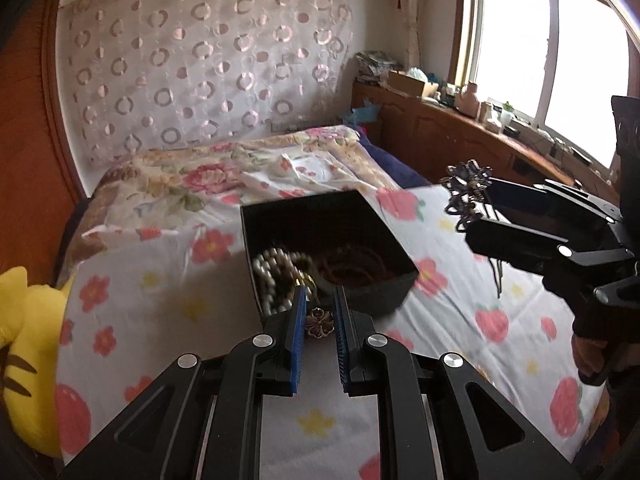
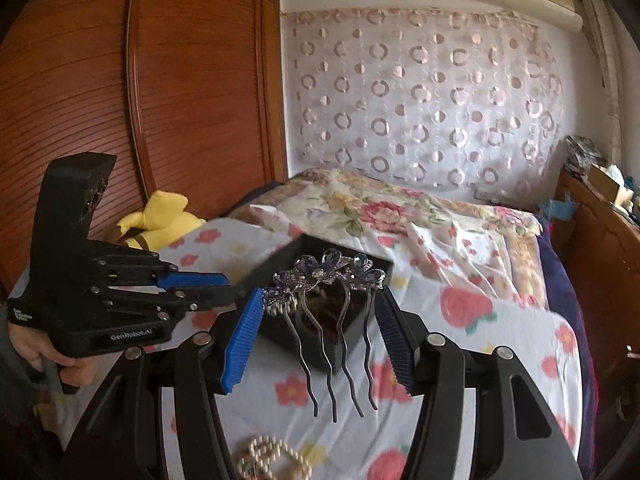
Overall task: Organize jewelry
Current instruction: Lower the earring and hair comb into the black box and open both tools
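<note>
A black open box [image 1: 360, 224] sits on the flowered bed sheet and holds a pearl necklace [image 1: 272, 276] and a dark red bead string [image 1: 356, 264]. My left gripper [image 1: 320, 300] hovers at the box's near edge, shut on a gold chain with a flower pendant [image 1: 319, 322] hanging between the pads. My right gripper [image 2: 320, 300] is shut on a purple jewelled hair comb [image 2: 328, 276], prongs hanging down, above the box [image 2: 360, 324]. The comb also shows in the left wrist view [image 1: 468, 188], right of the box. A pearl piece [image 2: 272, 460] lies on the sheet below the right gripper.
A yellow plush toy [image 1: 24, 340] lies at the bed's left edge. A folded floral quilt [image 1: 224, 176] lies behind the box. A wooden wardrobe [image 2: 140, 80] stands at left and a wooden cabinet [image 1: 460, 136] with clutter runs under the window at right.
</note>
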Available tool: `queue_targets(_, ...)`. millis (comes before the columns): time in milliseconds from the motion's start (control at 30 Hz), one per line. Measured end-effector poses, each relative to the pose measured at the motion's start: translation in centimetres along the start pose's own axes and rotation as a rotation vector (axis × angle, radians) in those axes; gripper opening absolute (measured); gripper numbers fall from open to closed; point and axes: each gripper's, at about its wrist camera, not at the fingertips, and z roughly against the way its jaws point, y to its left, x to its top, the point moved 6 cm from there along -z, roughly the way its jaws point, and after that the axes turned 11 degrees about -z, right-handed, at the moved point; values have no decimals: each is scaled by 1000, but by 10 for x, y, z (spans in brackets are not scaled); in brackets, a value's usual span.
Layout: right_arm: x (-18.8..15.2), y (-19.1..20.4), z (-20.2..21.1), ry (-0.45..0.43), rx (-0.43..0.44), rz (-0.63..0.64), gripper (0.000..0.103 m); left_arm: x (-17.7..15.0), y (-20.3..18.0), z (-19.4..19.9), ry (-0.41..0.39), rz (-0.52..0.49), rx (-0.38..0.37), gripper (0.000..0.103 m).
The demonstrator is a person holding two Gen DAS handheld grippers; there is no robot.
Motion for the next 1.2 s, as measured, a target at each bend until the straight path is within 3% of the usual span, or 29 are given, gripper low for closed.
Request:
queue_targets(333,29,-6,-47,48,67,-45,60,13,28,-26,19,35,23,13)
queue_targets(567,25,-8,-82,102,86,-70,60,17,36,-41,31,47,25,13)
queue_targets(967,19,-14,-99,138,79,-75,61,20,35,-47,32,50,21,13)
queue_targets(1033,21,-14,-99,131,71,-72,68,20,35,-47,33,49,21,13)
queue_targets(1200,23,-18,-96,125,61,-72,69,21,35,-48,32,48,20,13)
